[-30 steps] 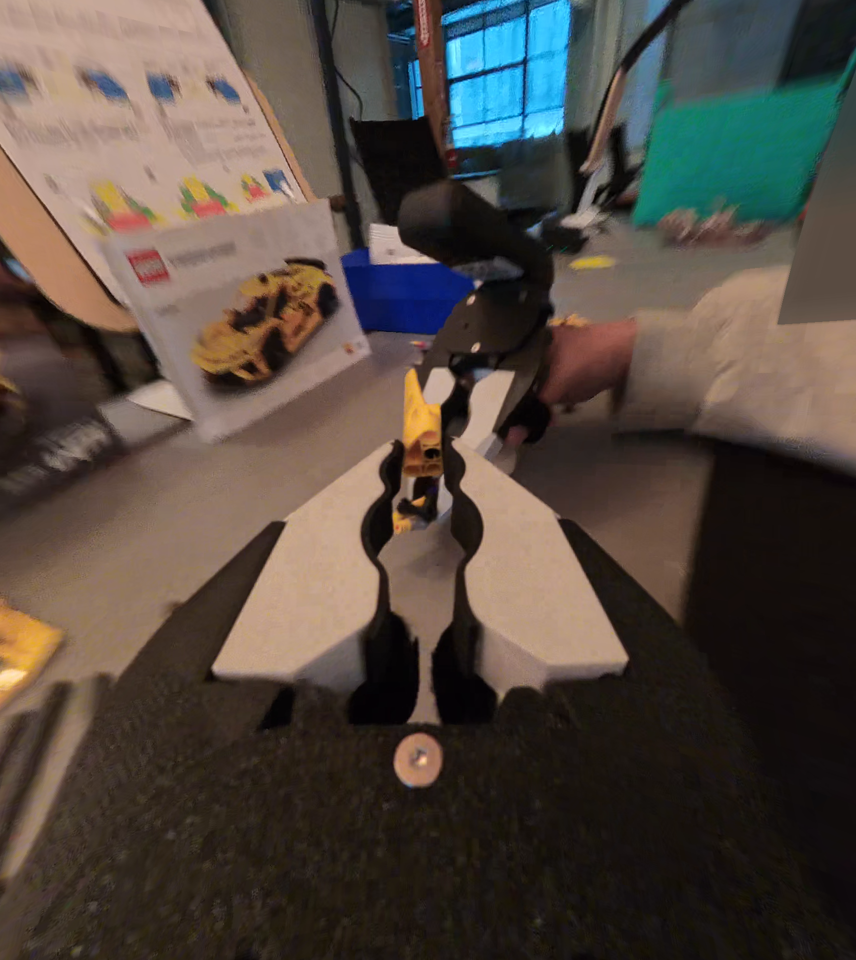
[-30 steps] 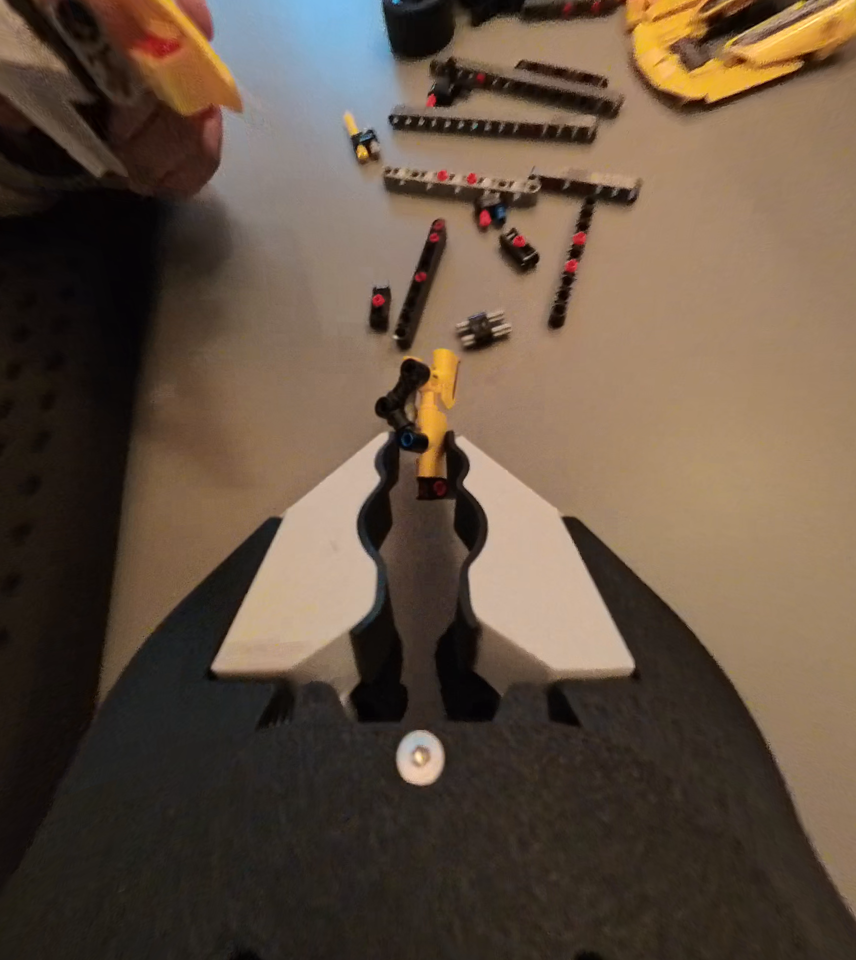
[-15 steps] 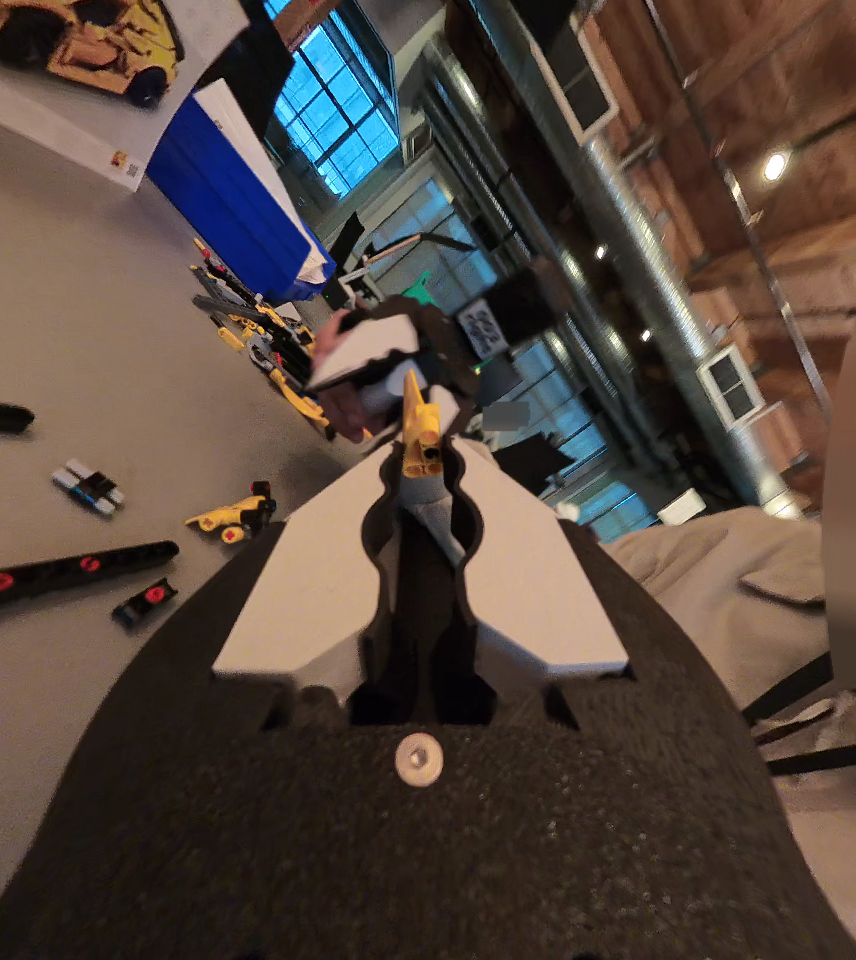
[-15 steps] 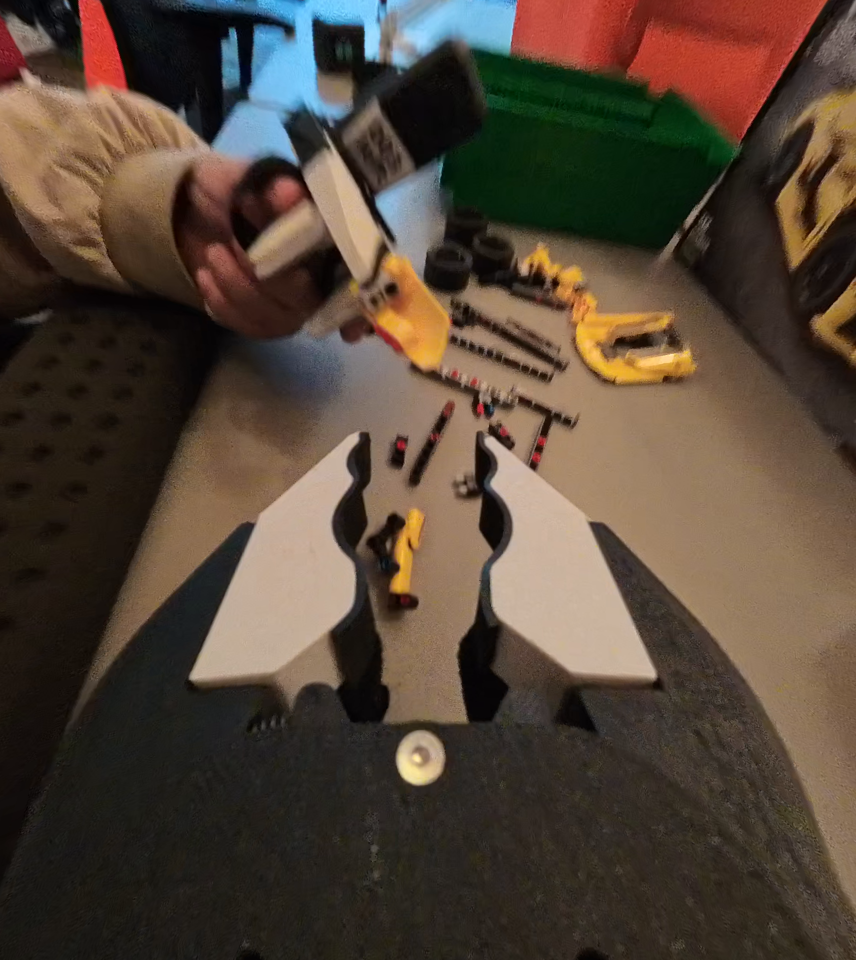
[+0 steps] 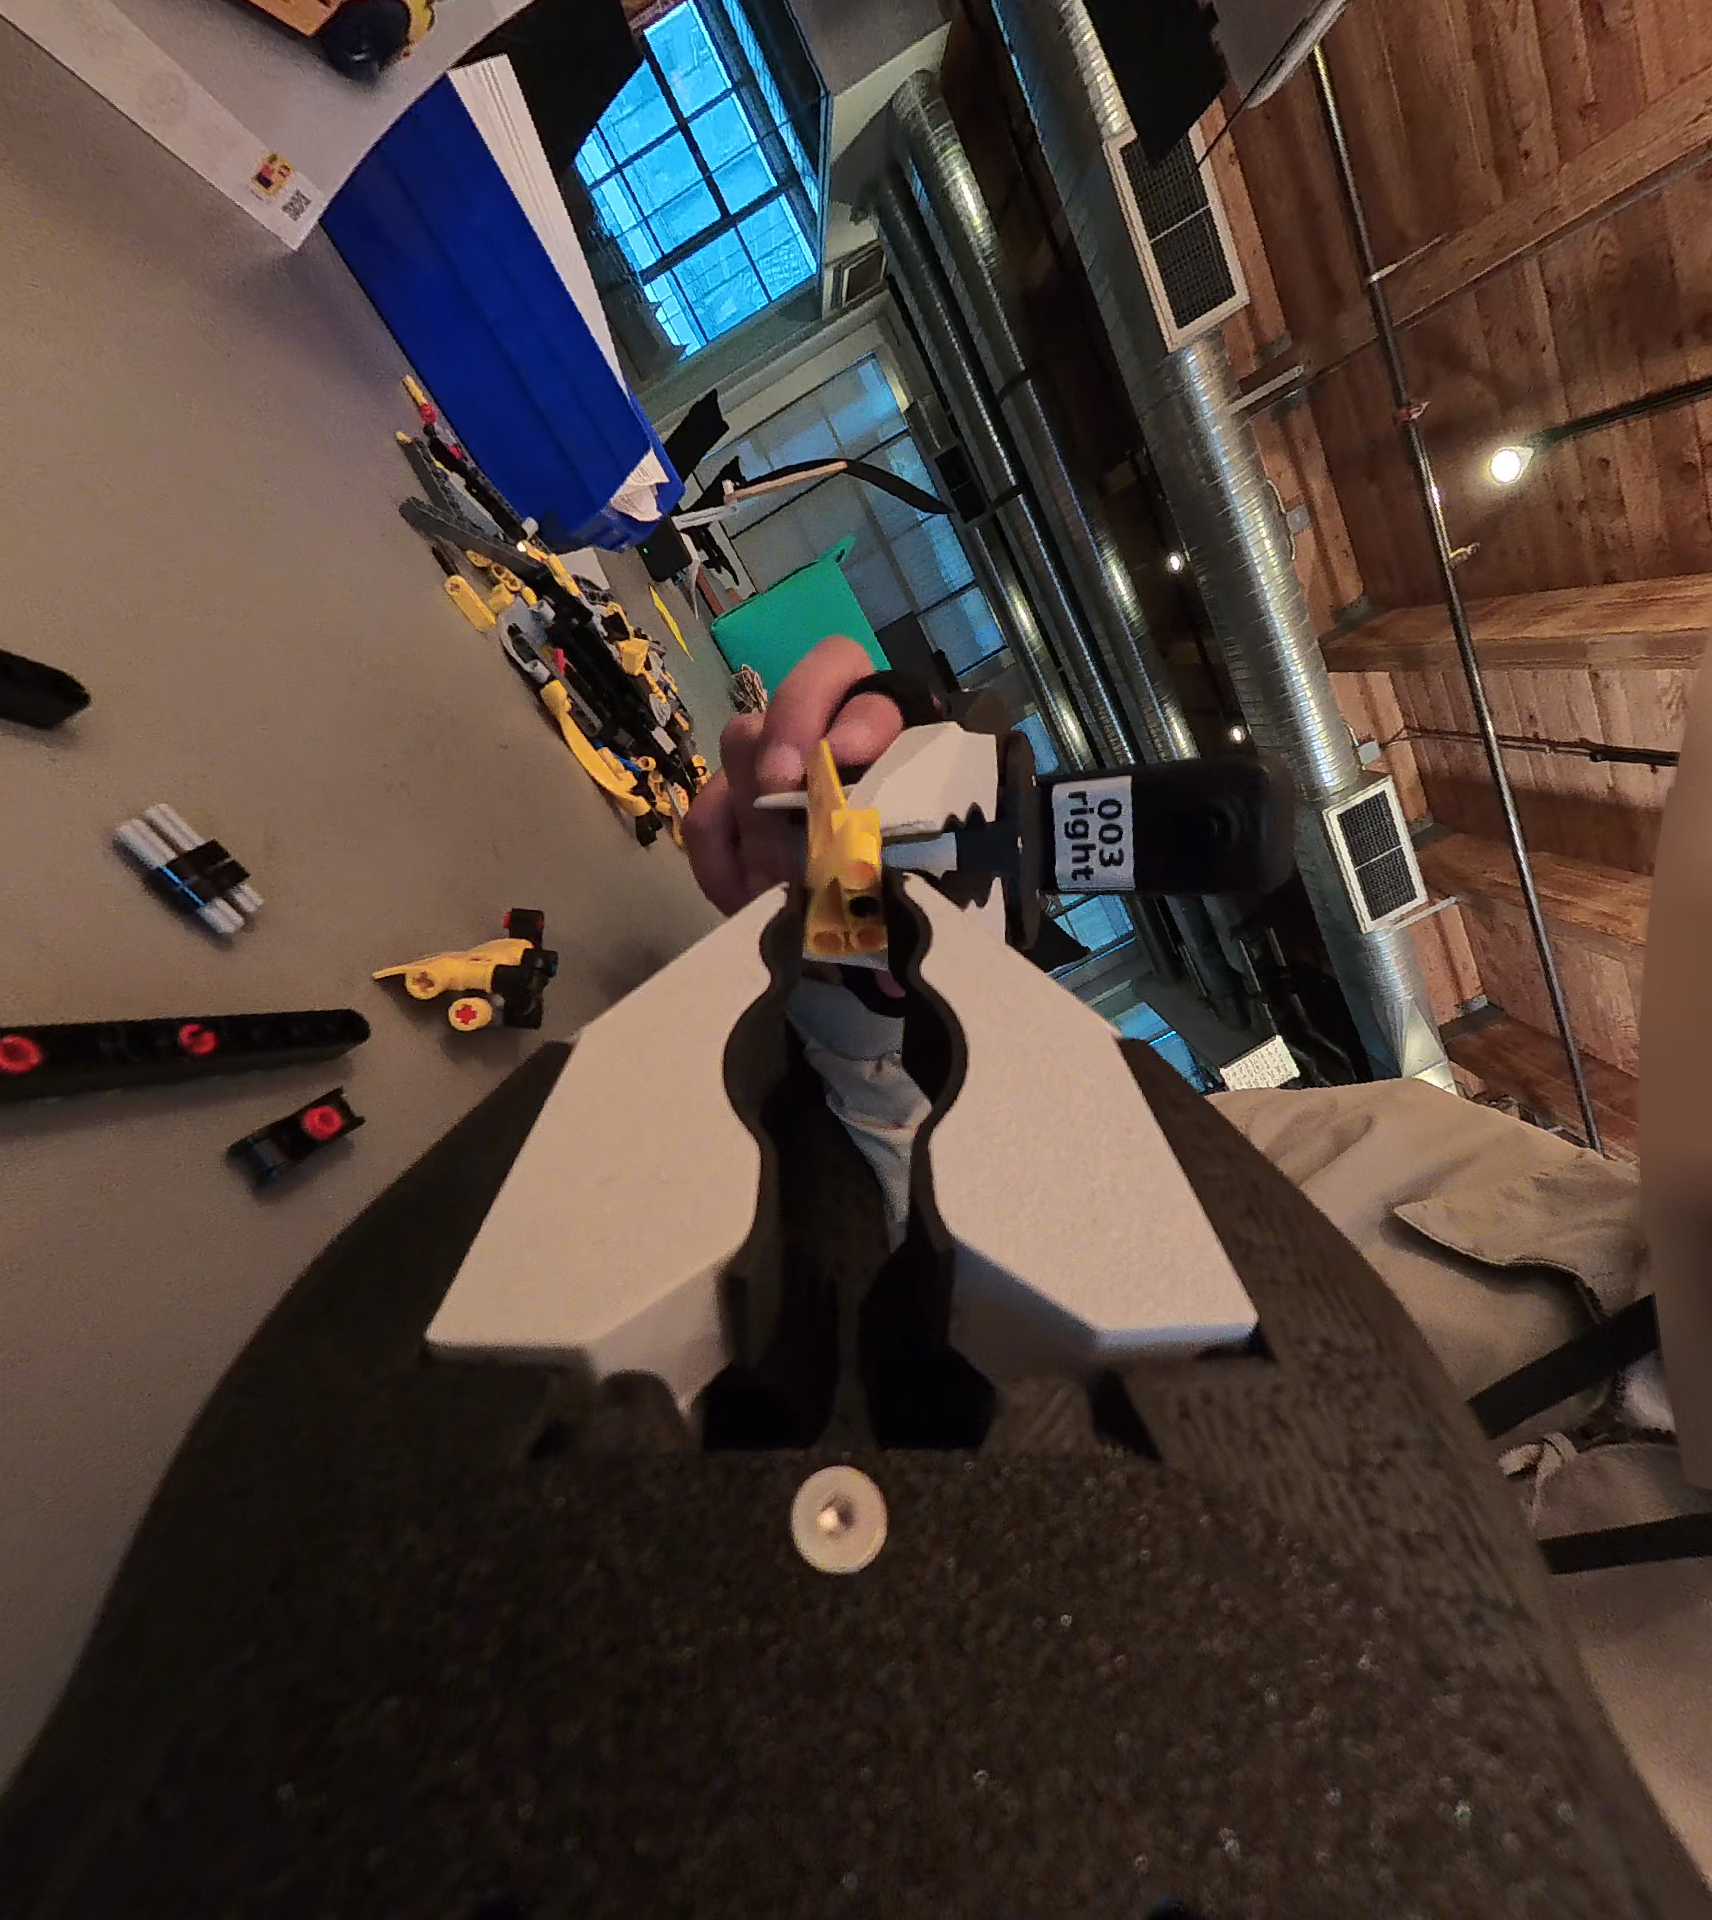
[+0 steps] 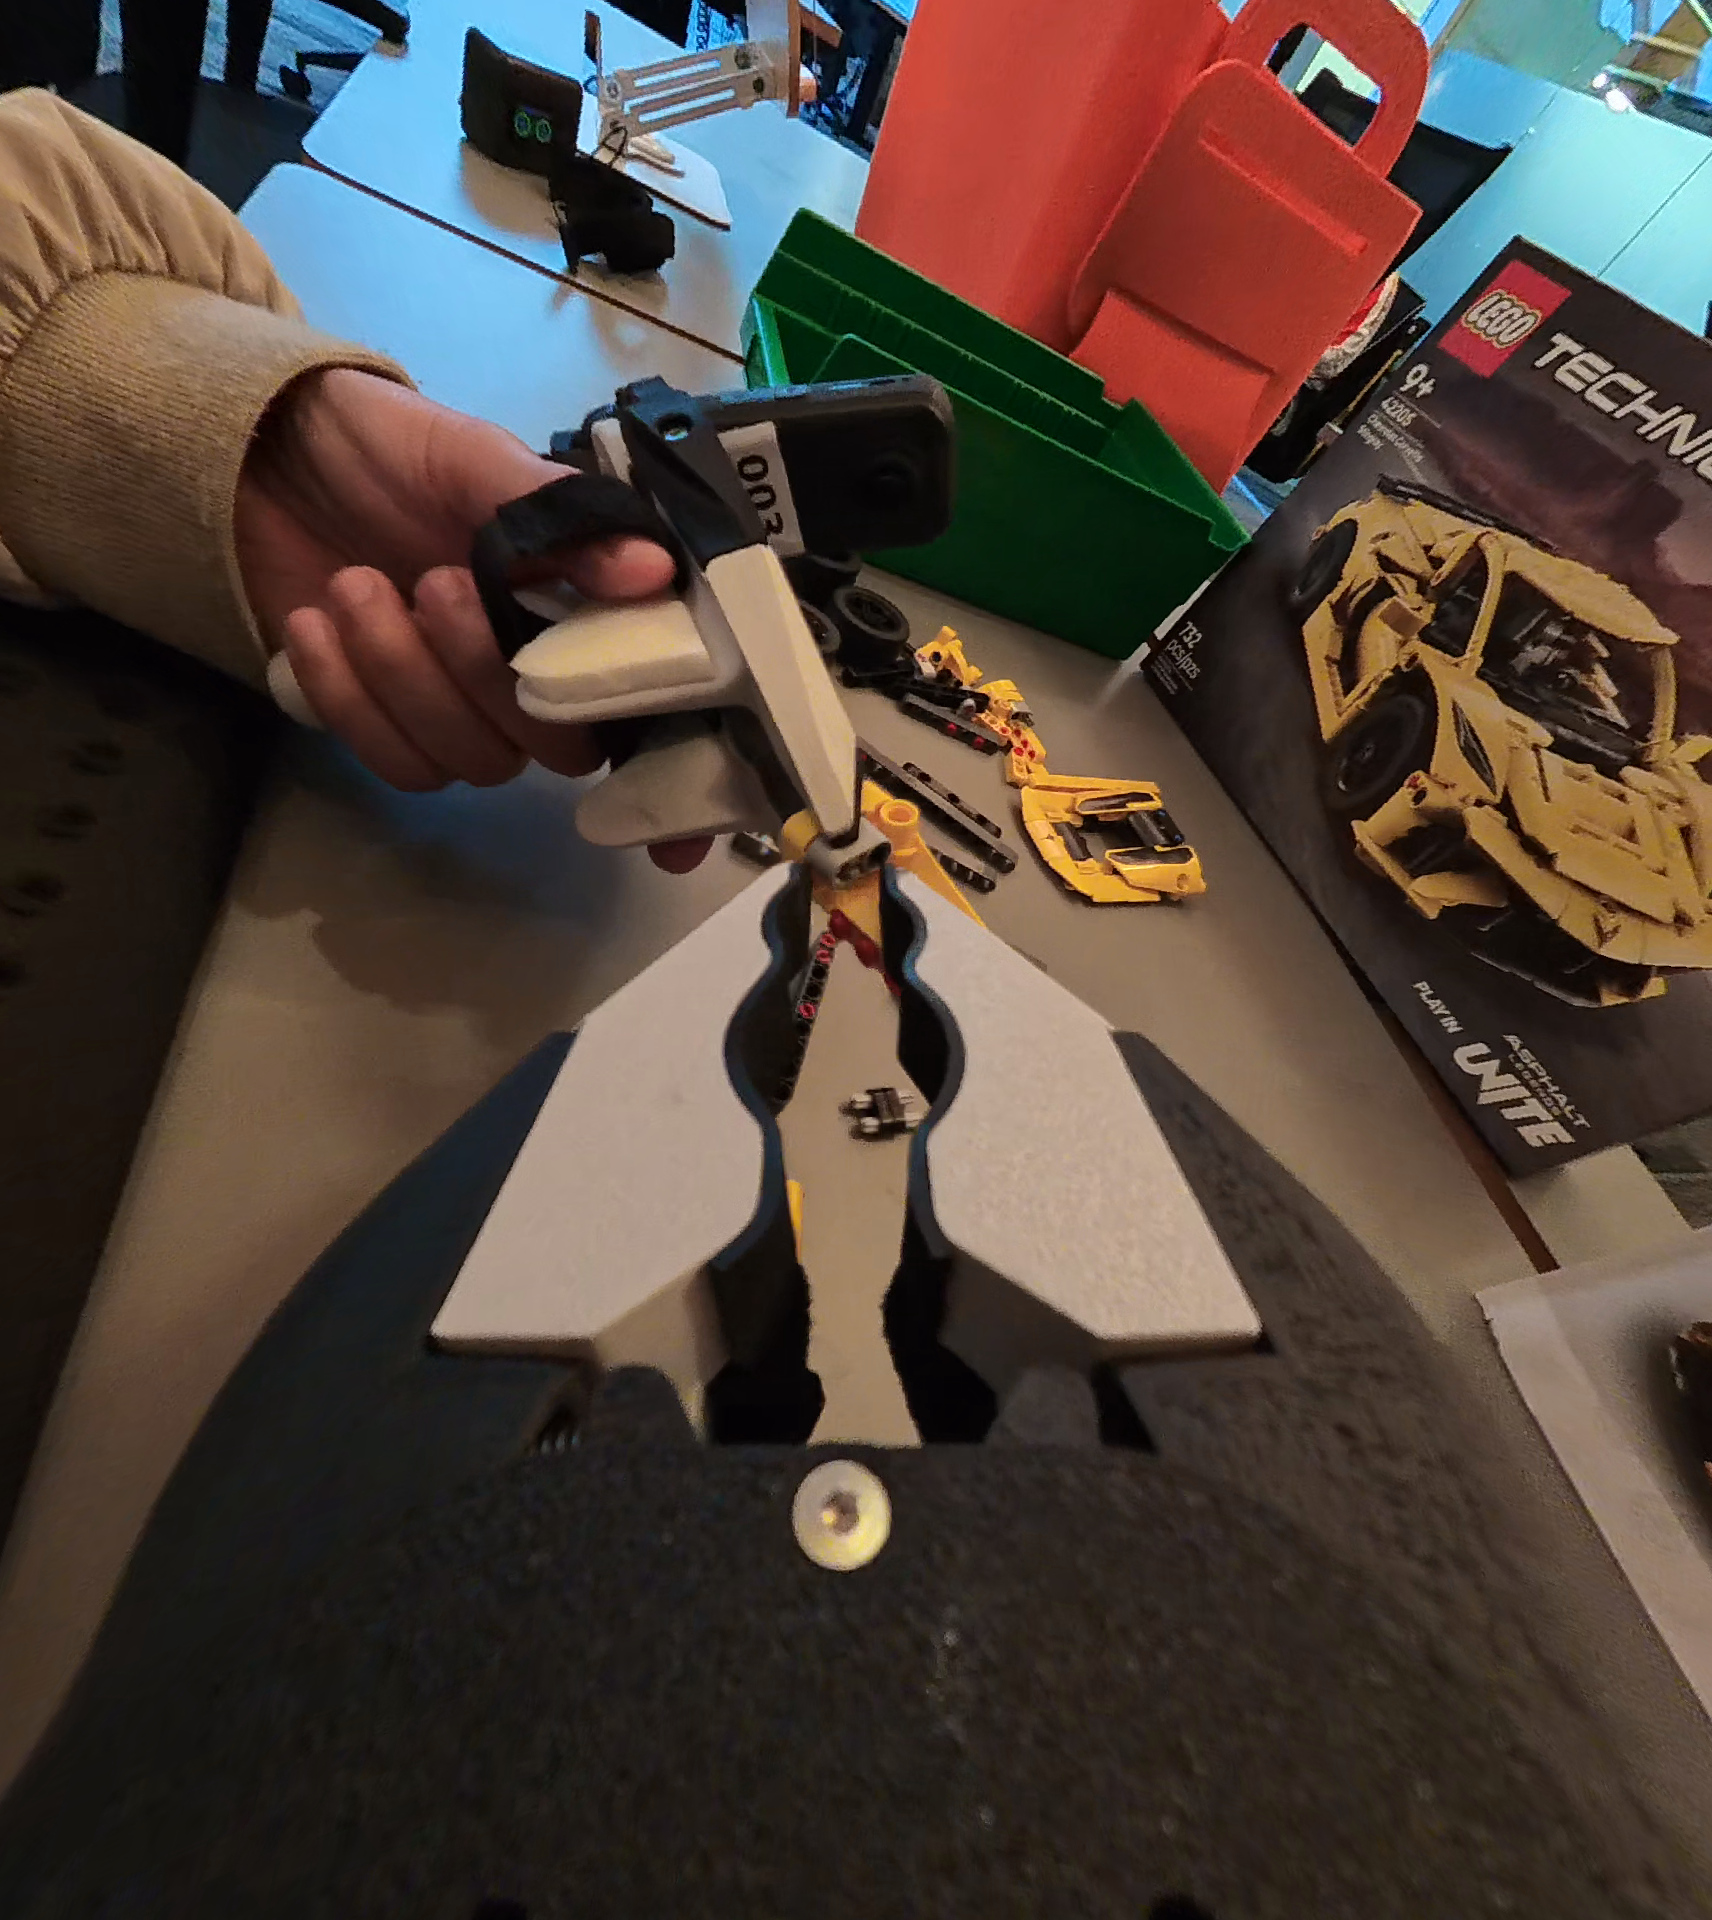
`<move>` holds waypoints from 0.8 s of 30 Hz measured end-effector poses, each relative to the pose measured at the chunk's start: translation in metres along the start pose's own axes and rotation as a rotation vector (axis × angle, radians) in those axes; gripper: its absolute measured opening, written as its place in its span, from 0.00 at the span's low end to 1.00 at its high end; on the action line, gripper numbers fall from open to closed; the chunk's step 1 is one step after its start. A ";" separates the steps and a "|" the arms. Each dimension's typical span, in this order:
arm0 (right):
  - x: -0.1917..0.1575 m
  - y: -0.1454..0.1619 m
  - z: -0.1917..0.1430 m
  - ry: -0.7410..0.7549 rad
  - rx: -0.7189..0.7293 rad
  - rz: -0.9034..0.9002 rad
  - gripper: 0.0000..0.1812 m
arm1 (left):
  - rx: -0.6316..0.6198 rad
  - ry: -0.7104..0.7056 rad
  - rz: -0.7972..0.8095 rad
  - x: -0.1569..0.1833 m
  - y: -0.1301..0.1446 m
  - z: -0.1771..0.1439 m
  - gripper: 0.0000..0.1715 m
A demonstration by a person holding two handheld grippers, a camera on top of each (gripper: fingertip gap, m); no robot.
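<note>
Through the left wrist view I see my left claw (image 5: 839, 914) clamped on a small yellow brick piece (image 5: 839, 871) at its fingertips. The right claw (image 5: 867, 816) meets that same piece from beyond, side-on, with a hand (image 5: 779, 769) wrapped around its grip. On the grey bench (image 5: 156, 499) to the left lie a long black beam with red pins (image 5: 125, 1049), a small yellow part (image 5: 467, 977), a short black connector (image 5: 296, 1132) and a heap of yellow and black pieces (image 5: 592, 665) by a blue bin (image 5: 488, 312).

In the right wrist view my right claw is narrowed on a yellow and grey assembly (image 6: 847, 847); I cannot tell whether its tips truly press it. The left claw (image 6: 836, 831) comes down onto that assembly from above. Beyond sit a yellow car panel (image 6: 1112, 847), a green bin (image 6: 987, 457) and a boxed car set (image 6: 1538, 707)
</note>
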State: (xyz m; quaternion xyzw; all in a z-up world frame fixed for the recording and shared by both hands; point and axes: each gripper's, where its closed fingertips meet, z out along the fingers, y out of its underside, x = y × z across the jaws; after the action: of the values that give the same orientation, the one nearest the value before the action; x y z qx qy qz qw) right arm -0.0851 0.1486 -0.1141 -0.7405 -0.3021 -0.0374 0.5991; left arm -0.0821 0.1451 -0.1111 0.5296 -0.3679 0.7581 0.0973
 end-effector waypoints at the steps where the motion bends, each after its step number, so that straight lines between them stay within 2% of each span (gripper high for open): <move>1: 0.000 0.000 0.000 -0.003 0.001 0.007 0.07 | 0.000 0.001 -0.003 0.000 0.000 0.000 0.09; 7: -0.001 -0.003 -0.002 -0.053 0.037 0.069 0.04 | 0.001 0.029 -0.011 0.004 0.000 0.000 0.09; 13: 0.007 -0.006 -0.010 -0.175 0.147 0.331 0.00 | 0.099 0.141 -0.076 0.016 -0.018 -0.009 0.11; 15: 0.008 -0.009 -0.011 -0.213 0.184 0.401 0.00 | 0.109 0.122 -0.059 0.014 -0.020 -0.010 0.11; 19: 0.010 -0.017 -0.015 -0.261 0.248 0.486 0.00 | 0.100 0.058 0.058 0.014 -0.019 -0.008 0.15; 24: 0.014 -0.020 -0.019 -0.307 0.299 0.585 0.00 | 0.128 -0.039 0.373 0.028 -0.021 -0.004 0.18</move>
State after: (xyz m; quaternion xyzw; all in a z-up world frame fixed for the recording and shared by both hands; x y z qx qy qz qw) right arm -0.0776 0.1387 -0.0852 -0.6968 -0.1660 0.2919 0.6338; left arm -0.0854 0.1563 -0.0781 0.4719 -0.4126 0.7745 -0.0857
